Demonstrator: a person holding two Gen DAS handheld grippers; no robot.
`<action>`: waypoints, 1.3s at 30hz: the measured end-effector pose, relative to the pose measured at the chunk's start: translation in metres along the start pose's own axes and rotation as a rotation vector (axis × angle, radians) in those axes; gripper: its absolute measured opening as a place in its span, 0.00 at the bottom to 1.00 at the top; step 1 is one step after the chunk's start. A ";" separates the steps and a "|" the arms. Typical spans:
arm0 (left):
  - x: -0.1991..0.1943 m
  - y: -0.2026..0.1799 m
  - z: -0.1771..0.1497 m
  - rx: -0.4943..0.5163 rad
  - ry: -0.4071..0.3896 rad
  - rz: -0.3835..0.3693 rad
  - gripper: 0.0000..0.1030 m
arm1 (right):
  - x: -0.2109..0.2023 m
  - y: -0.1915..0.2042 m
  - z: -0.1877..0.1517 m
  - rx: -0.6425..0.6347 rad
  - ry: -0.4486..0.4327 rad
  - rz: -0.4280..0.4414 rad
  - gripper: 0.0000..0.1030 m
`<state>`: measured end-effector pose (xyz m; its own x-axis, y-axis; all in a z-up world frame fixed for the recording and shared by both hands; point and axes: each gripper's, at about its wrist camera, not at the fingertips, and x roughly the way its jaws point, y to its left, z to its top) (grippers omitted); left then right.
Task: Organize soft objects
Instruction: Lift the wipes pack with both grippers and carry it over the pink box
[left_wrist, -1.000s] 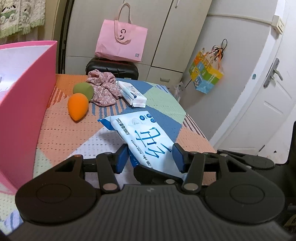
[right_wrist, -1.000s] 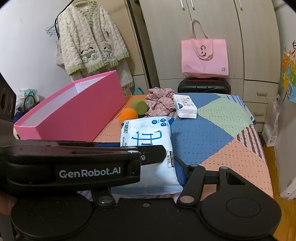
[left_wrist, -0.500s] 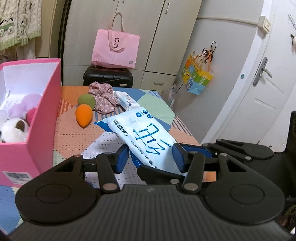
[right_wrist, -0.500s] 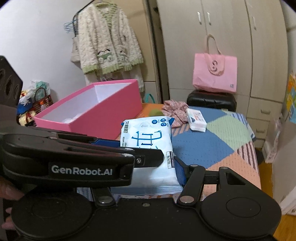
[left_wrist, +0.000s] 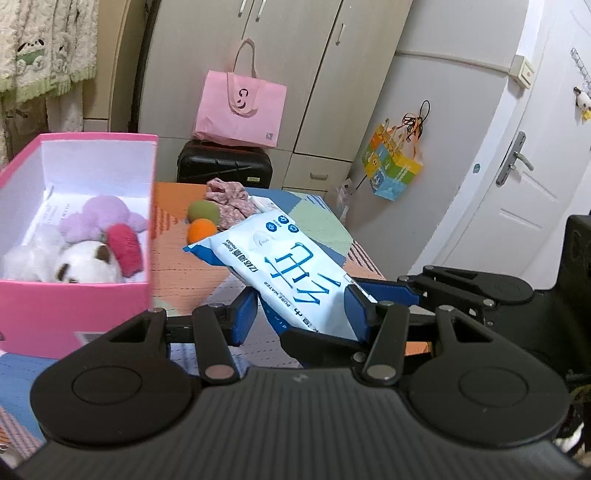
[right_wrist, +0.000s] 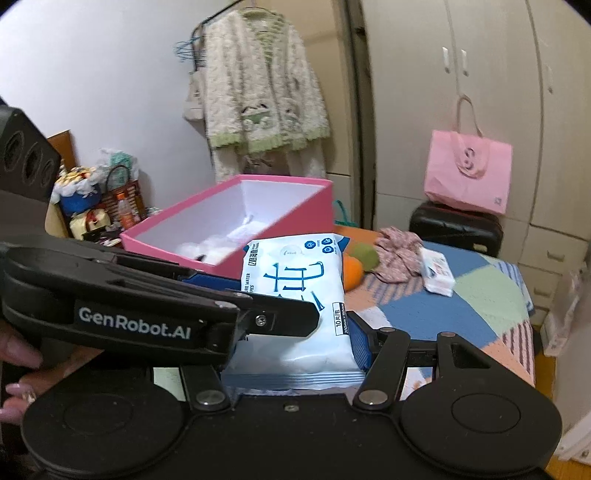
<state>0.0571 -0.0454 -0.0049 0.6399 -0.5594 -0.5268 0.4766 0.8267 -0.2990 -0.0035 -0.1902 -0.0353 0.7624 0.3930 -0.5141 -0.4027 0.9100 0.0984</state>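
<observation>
Two black grippers hold one soft pack of wet wipes (left_wrist: 291, 273) up in the air above the patchwork table cover (left_wrist: 177, 266). The left gripper (left_wrist: 300, 314) has its blue pads squeezed onto the near end of the pack, one on each long side. The right gripper (right_wrist: 295, 350) is clamped on the same pack from the other side, and its far blue pad (right_wrist: 360, 345) presses the edge. White letters on the side of the left gripper, seen from the right wrist camera, read "GenRobot.AI". The pack is white and light blue with big blue Chinese writing, the words "PURE WATER", and a small label that starts with "10"; the tiny print beside it is too blurry to be sure of. Just behind the pack sit an orange sponge (left_wrist: 201, 229) and a green sponge (left_wrist: 202, 211), touching each other. Next to them lies a flowery pink scrunchie (left_wrist: 231, 203), and beside that a small white tissue pack (right_wrist: 437, 271). On the left stands an open pink box (left_wrist: 74, 306) with a panda plush (left_wrist: 86, 264) and a purple fluffy toy (left_wrist: 101, 218) inside. Farther back, a pink tote bag (left_wrist: 240, 107) rests on a black suitcase (left_wrist: 225, 166) in front of the wardrobe (left_wrist: 295, 55). A fuzzy cream cardigan (right_wrist: 258, 96) hangs by the wall.
</observation>
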 end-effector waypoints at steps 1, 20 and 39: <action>-0.007 0.003 0.000 -0.003 -0.005 -0.002 0.49 | -0.001 0.005 0.002 -0.012 -0.003 0.008 0.63; -0.066 0.057 0.019 -0.026 -0.016 0.067 0.49 | 0.018 0.068 0.043 -0.104 0.018 0.132 0.64; -0.021 0.157 0.062 -0.125 -0.043 0.128 0.49 | 0.121 0.091 0.095 -0.145 0.055 0.120 0.63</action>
<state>0.1554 0.0928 0.0084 0.7169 -0.4492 -0.5332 0.3126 0.8907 -0.3301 0.0999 -0.0476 -0.0077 0.6776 0.4857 -0.5522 -0.5606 0.8271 0.0397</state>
